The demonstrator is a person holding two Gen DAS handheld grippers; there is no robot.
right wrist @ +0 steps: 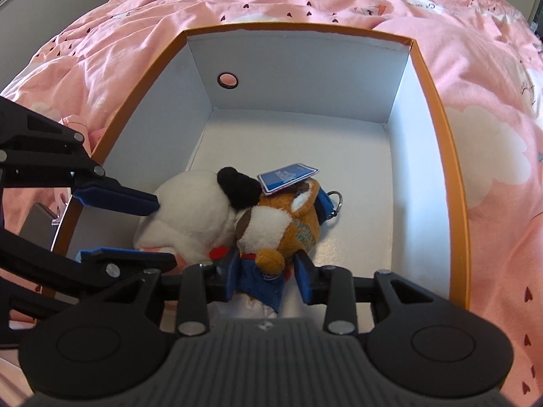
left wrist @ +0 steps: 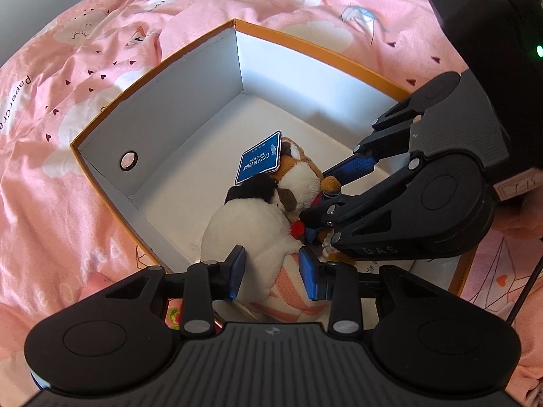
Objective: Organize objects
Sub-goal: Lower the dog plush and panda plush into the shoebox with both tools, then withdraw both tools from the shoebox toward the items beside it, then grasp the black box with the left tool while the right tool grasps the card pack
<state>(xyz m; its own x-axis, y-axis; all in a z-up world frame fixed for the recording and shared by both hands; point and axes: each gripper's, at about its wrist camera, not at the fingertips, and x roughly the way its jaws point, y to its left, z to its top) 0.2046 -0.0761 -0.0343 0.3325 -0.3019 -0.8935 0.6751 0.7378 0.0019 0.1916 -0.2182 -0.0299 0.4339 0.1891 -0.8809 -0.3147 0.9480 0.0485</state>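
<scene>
— Looking into the box (left wrist: 163,101) from my left gripper (left wrist: 273,273): what do you see?

— Your left jaws stand apart, straddling the white plush (left wrist: 244,227) at six o'clock of the box floor. Nothing is clamped; whether a pad touches its striped end I cannot tell.

— And the brown plush (right wrist: 288,220)?

— It lies against the white one on its three o'clock side, blue tag (right wrist: 288,176) resting across both heads. My right gripper (right wrist: 266,278) has its jaws apart too, one either side of the toy's blue vest, no squeeze that I can make out.

— So both toys are inside the box on the pink blanket (right wrist: 475,68). What could spoil it?

— Pulling my right fingers out carelessly: the vest cloth or the key ring (right wrist: 336,203) might snag a pad and drag the brown plush back up. On the left, the soft striped end could catch likewise. And the two grippers sit close together, so lifting both at once risks a knock.
</scene>
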